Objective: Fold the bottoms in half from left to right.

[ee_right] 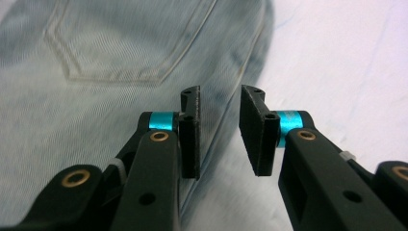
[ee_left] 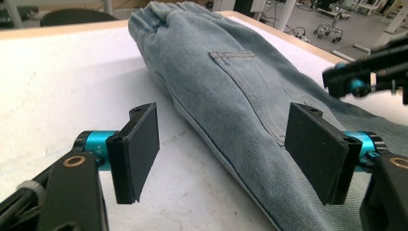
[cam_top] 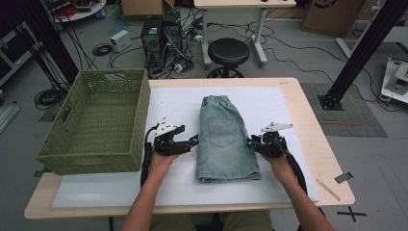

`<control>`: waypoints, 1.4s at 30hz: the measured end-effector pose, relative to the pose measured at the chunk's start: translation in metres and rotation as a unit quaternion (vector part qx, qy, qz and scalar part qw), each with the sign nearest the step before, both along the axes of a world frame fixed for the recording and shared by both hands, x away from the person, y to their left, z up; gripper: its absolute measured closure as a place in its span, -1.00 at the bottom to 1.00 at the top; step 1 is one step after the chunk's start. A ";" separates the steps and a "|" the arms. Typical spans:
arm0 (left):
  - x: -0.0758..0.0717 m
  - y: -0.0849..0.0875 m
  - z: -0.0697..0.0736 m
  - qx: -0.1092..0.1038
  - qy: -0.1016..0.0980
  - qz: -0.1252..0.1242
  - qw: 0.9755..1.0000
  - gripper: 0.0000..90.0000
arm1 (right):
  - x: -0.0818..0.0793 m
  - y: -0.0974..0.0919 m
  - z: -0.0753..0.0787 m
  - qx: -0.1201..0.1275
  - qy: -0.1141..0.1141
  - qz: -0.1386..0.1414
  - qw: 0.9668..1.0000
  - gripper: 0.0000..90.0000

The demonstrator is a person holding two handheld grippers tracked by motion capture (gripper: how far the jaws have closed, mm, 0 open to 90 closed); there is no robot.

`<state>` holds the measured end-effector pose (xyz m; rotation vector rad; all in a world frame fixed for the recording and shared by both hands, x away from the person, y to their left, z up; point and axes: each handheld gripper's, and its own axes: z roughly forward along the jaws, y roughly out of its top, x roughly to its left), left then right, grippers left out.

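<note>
Light-blue denim shorts (cam_top: 226,139) lie folded lengthwise on the white mat (cam_top: 269,101), waistband at the far end and a back pocket facing up. My left gripper (cam_top: 195,140) rests at their left edge, level with the pocket. In the left gripper view its jaws (ee_left: 223,139) stand wide open, straddling the hem line of the shorts (ee_left: 216,82) without pressing on it. My right gripper (cam_top: 251,142) is at the right edge. Its jaws (ee_right: 219,96) stand open by a narrow gap above the side seam of the shorts (ee_right: 96,96), with nothing pinched between them.
A green woven basket (cam_top: 86,163) sits at the table's left, overhanging the mat, close to my left hand. Bare mat stretches to the right of the shorts. A black stool (cam_top: 228,52) and a computer tower with cables stand on the floor beyond the far edge.
</note>
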<state>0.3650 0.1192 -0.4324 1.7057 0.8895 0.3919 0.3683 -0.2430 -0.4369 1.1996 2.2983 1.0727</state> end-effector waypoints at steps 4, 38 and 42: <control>0.001 0.001 -0.001 -0.002 0.007 0.003 1.000 -0.38 | -0.002 0.001 -0.004 -0.011 0.010 0.014 1.000 0.93; 0.002 0.004 0.001 -0.023 0.020 0.026 0.999 -0.41 | -0.037 0.002 -0.008 -0.036 0.012 0.101 0.994 0.34; 0.002 0.003 0.001 -0.022 0.021 0.024 0.999 -0.41 | -0.045 0.000 -0.006 -0.054 -0.003 0.128 0.990 0.21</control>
